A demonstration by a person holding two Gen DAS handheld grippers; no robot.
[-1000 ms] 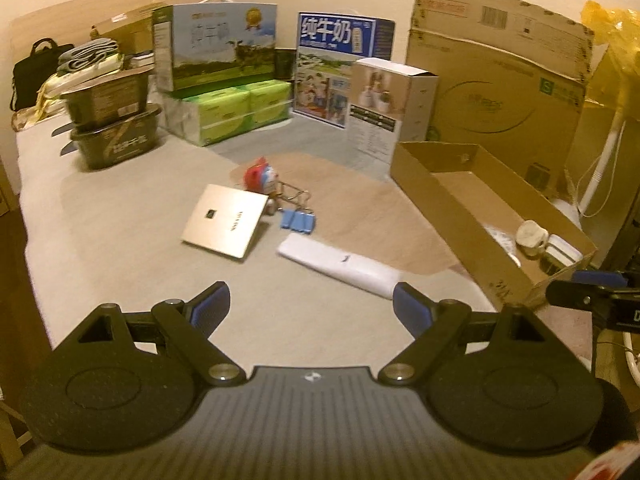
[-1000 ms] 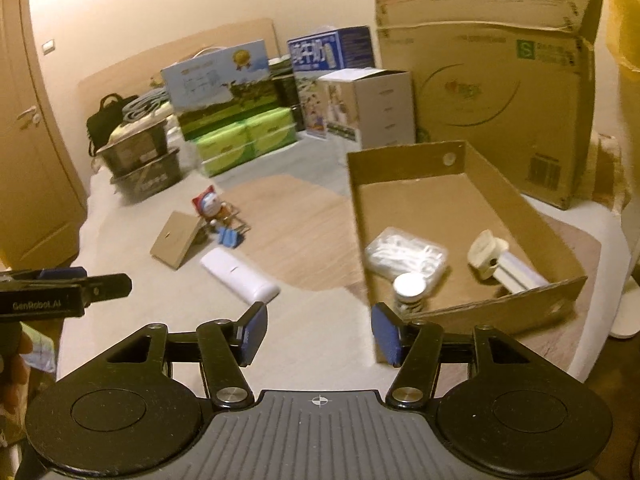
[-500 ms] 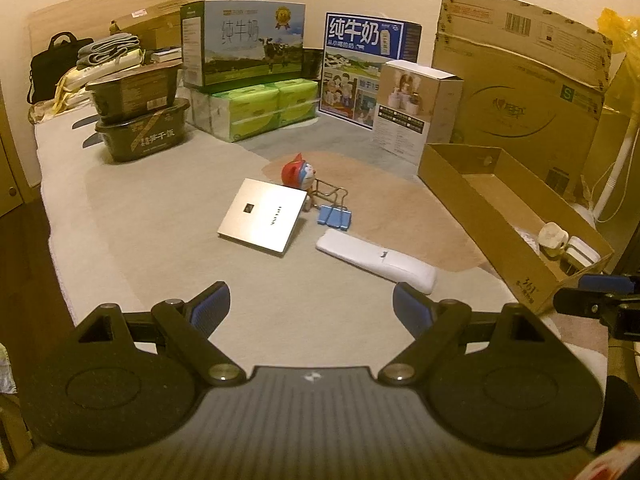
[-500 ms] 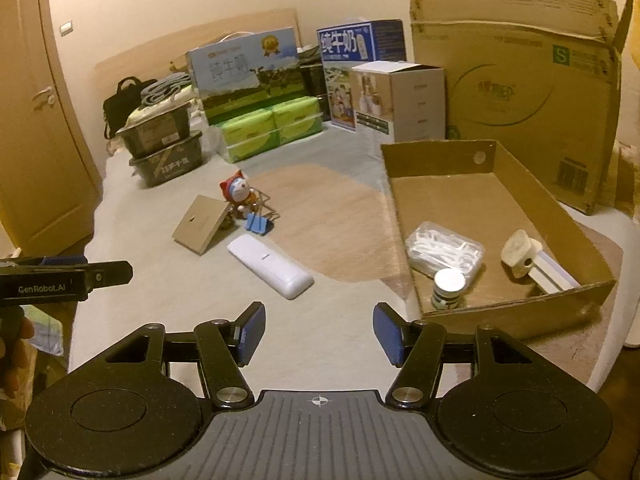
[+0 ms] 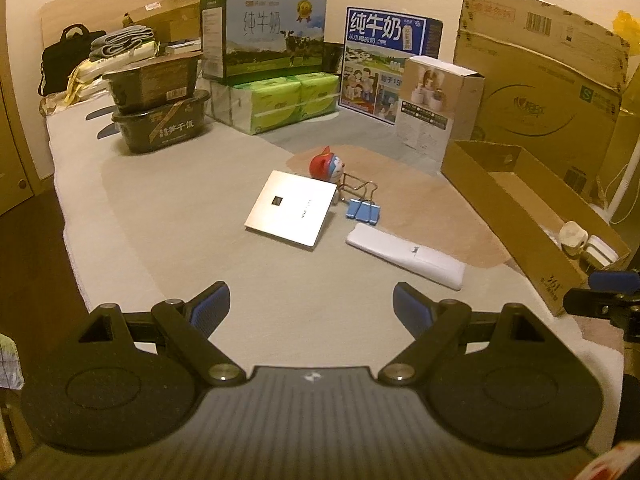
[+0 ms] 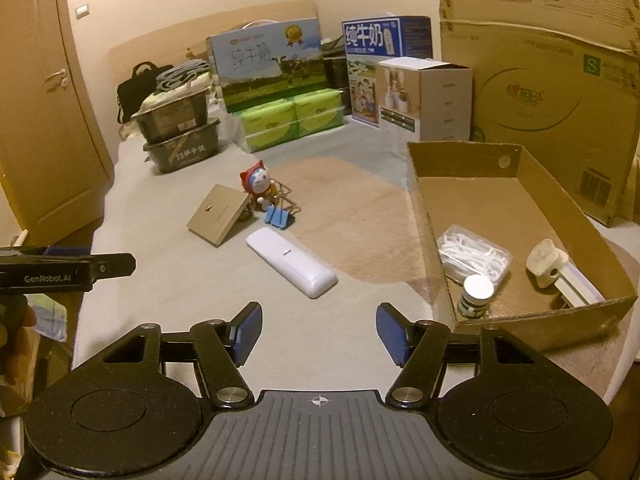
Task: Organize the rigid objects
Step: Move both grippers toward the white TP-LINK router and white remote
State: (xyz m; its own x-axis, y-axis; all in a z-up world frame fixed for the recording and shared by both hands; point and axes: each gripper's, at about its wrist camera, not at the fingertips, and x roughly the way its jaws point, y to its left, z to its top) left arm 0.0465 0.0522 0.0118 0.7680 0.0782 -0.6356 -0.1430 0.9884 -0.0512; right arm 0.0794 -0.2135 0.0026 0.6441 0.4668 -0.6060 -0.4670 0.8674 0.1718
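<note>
Left tongs [image 5: 311, 306] gape empty over the bed [image 5: 168, 216]. Right tongs [image 6: 319, 334] are opening, empty, near the remote [image 6: 291, 262] and tray [image 6: 540, 326].

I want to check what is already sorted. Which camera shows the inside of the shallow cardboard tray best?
The right wrist view: it looks into the shallow cardboard tray, showing a bag of floss picks, a small bottle and a white plug. The left wrist view sees the tray side-on, its near wall hiding all but the plug.
</note>
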